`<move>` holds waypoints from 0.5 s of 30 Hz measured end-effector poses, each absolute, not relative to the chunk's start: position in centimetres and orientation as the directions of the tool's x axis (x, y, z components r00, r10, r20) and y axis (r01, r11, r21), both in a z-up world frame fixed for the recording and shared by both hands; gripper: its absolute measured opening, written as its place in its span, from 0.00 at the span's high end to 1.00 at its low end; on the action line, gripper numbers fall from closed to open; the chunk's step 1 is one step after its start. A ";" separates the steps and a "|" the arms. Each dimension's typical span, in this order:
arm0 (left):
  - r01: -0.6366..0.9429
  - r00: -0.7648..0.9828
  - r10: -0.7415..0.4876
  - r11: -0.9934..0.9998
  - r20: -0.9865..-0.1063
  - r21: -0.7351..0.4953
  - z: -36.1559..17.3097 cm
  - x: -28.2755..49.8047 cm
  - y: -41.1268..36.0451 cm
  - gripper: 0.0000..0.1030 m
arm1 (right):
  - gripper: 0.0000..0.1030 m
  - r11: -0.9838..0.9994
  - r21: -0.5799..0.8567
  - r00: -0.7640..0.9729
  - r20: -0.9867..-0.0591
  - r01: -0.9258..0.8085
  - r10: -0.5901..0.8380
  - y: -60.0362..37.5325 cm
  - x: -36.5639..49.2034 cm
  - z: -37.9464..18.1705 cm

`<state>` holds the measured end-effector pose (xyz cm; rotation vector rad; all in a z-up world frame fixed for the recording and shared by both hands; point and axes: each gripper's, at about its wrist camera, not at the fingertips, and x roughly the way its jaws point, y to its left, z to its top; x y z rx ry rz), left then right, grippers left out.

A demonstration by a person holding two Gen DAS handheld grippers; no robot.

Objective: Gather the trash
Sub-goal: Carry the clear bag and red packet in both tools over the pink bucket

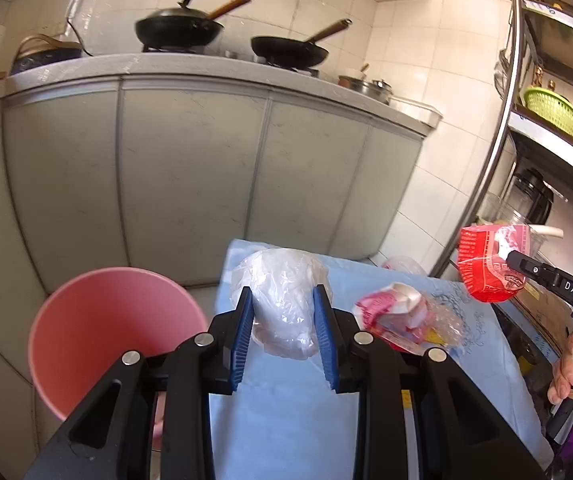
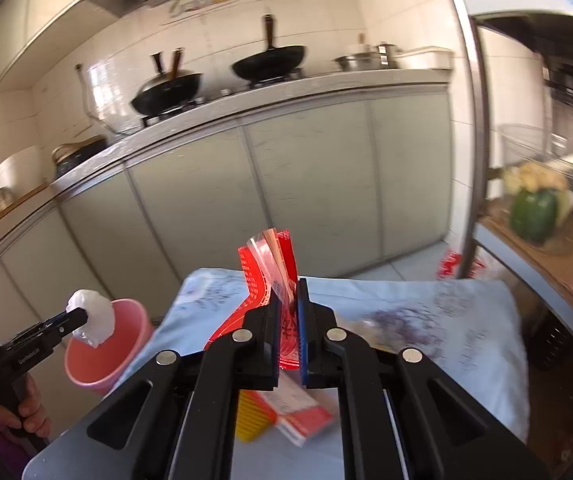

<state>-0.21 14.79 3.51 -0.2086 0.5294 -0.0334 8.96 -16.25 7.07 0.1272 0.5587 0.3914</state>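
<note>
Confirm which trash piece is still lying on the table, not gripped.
The crumpled pink-and-white wrapper on the blue cloth. The white plastic bag sits in the left gripper; the red wrapper is clamped in the right gripper.

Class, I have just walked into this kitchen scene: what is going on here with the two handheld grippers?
A person is clearing rubbish from a table with a blue cloth. The left gripper grips a crumpled white plastic bag, close to the pink bin beside the table. The right gripper is shut on a red wrapper, lifted above the table. More crumpled packaging lies on the cloth, not yet collected.
</note>
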 end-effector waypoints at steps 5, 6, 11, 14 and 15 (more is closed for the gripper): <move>-0.117 0.879 0.010 0.974 -0.476 -0.196 4.5 -2.1 18.5 0.72 | 0.93 0.867 0.214 0.721 -0.485 -0.451 0.495 -10.1 9.6 7.4; -0.138 0.879 0.030 0.971 -0.475 -0.194 4.5 -2.5 19.4 0.72 | 0.93 0.854 0.213 0.708 -0.485 -0.474 0.514 -8.7 9.7 7.3; -0.236 0.860 0.118 0.954 -0.496 -0.183 3.7 -3.8 23.1 0.72 | 0.93 0.799 0.199 0.645 -0.496 -0.567 0.581 -2.7 9.9 6.8; -0.275 0.844 0.146 0.944 -0.517 -0.183 2.9 -4.0 24.5 0.72 | 0.93 0.766 0.193 0.601 -0.516 -0.613 0.611 0.5 10.1 6.1; -0.285 0.838 0.152 0.941 -0.524 -0.183 2.6 -4.1 24.9 0.72 | 0.93 0.757 0.191 0.588 -0.523 -0.625 0.617 1.4 10.0 5.9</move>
